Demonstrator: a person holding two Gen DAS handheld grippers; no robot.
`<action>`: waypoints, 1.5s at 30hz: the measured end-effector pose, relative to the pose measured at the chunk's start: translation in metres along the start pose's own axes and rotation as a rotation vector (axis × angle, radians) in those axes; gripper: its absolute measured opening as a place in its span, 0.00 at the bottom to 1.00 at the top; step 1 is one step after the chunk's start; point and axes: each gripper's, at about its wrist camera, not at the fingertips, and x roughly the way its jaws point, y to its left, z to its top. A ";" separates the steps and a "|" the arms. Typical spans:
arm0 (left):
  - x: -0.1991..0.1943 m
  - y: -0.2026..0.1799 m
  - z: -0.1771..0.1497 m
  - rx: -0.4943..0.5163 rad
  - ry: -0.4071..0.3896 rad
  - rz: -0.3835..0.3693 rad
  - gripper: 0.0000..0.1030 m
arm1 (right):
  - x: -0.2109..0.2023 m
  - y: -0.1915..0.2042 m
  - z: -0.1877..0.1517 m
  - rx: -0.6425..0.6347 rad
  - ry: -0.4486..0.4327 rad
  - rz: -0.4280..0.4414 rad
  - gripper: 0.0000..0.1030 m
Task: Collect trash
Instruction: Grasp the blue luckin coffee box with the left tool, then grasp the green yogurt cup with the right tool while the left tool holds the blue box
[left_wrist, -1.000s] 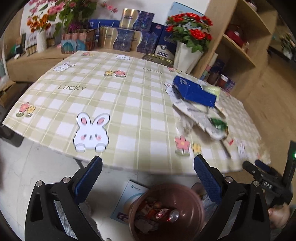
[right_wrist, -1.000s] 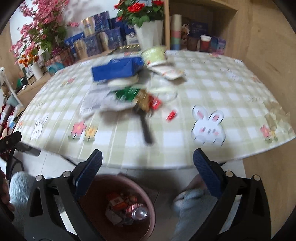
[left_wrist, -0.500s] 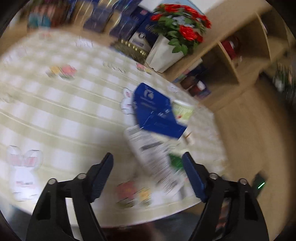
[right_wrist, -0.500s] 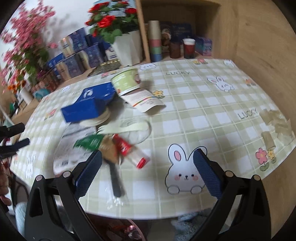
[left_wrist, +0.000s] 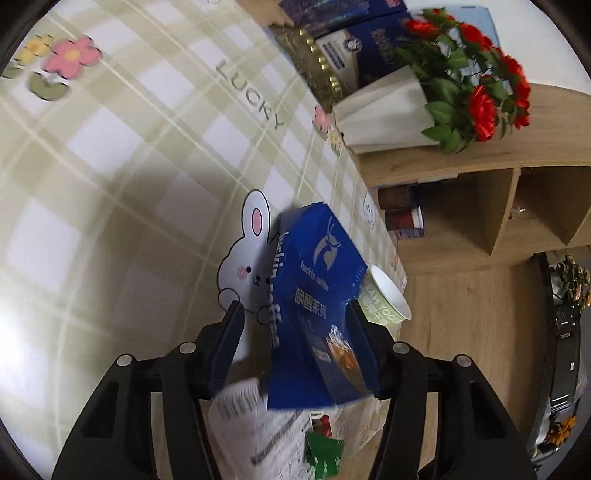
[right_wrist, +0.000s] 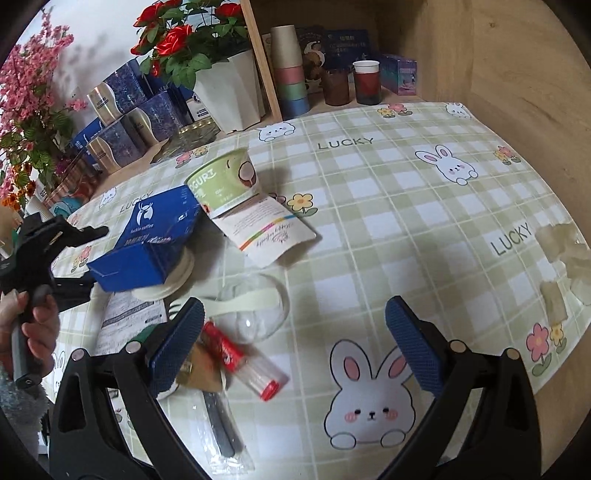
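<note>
A blue coffee box (left_wrist: 317, 306) lies tilted on the trash pile, resting on a white round lid (right_wrist: 173, 280). My left gripper (left_wrist: 295, 347) straddles the box and its jaws are closing. The right pad touches the box and a gap remains at the left pad. In the right wrist view the box (right_wrist: 147, 243) sits between the left gripper's fingers (right_wrist: 92, 232). My right gripper (right_wrist: 295, 347) stands open low over the table. A clear dome lid (right_wrist: 255, 314) and a red-capped tube (right_wrist: 243, 362) lie between its fingers. A green yogurt cup (right_wrist: 225, 181) lies on its side behind the box.
A white pouch (right_wrist: 266, 232), a printed paper (right_wrist: 129, 325), a green wrapper (left_wrist: 325, 454) and a wrapped black utensil (right_wrist: 221, 432) lie around. A white vase of red roses (right_wrist: 229, 96), stacked cups (right_wrist: 290, 70) and gift boxes (right_wrist: 140, 110) stand behind. A hand (right_wrist: 33, 314) holds the left gripper.
The left gripper swung from above the bin below the table edge over to the blue box, rolling and narrowing its jaws. The right gripper advanced over the table toward the trash pile.
</note>
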 end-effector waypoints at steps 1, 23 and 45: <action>0.005 0.002 0.001 -0.005 0.014 -0.008 0.50 | 0.002 0.000 0.002 -0.004 0.003 0.001 0.94; -0.051 -0.068 0.006 0.274 -0.188 0.054 0.17 | 0.022 0.004 0.041 -0.086 0.003 0.020 0.94; -0.168 -0.048 -0.011 0.455 -0.413 0.360 0.17 | 0.145 0.090 0.123 -0.362 0.106 0.029 0.82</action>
